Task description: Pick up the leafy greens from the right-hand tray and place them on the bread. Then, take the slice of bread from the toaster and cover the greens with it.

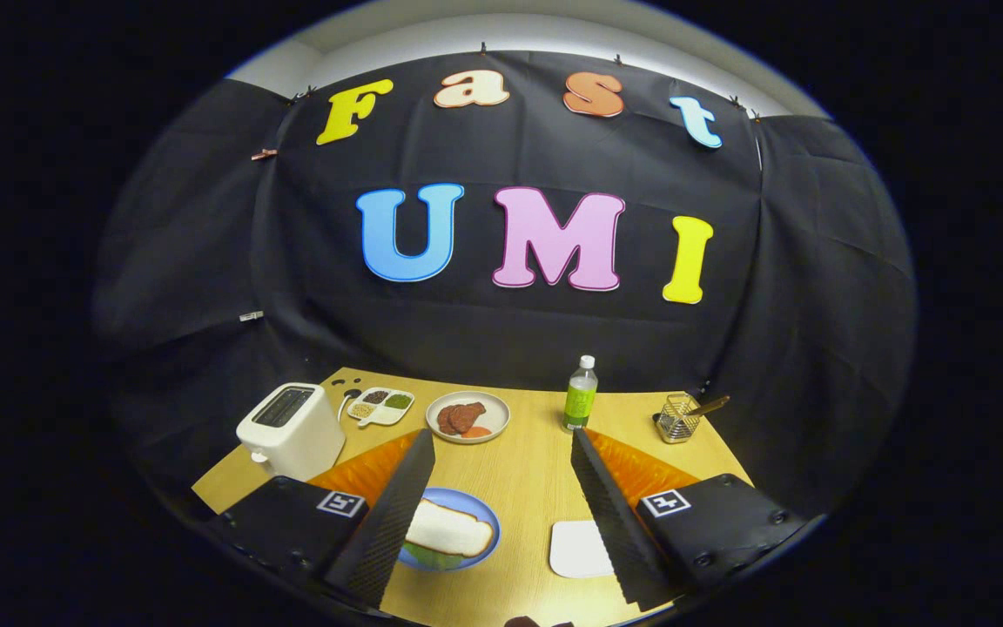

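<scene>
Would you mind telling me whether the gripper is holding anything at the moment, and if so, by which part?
Nothing is held. The gripper is open with bare table between its fingers; the bread lies on the blue plate over the greens.

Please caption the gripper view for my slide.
Open claw above table; bread covers greens on plate, toaster behind.

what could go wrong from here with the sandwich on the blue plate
The bread slice lies loose over the greens on the blue plate, close to the table's near edge; the open gripper has one finger overlapping the plate in view, so a sideways pull-back might nudge the slice off. The green bottle stands upright beyond the fingers, and a forward sweep could tip it.
</scene>
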A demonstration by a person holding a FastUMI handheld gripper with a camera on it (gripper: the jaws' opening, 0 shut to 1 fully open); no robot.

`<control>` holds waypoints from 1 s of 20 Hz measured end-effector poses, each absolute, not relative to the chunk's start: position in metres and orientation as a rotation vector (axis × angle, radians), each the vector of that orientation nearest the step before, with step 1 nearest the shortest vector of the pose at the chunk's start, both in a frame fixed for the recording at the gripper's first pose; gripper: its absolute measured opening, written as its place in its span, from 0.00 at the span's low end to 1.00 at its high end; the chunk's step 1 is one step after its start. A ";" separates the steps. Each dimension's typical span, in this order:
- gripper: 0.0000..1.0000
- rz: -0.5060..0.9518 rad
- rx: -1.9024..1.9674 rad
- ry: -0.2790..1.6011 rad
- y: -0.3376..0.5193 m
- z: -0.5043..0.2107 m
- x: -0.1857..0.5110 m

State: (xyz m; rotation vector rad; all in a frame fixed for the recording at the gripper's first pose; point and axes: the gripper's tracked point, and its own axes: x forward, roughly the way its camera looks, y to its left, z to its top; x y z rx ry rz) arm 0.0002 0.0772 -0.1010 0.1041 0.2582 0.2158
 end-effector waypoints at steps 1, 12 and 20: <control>0.99 0.208 0.100 0.254 0.073 -0.100 -0.001; 0.99 0.178 0.094 0.258 0.057 -0.099 -0.004; 0.99 0.174 0.094 0.260 0.053 -0.100 -0.003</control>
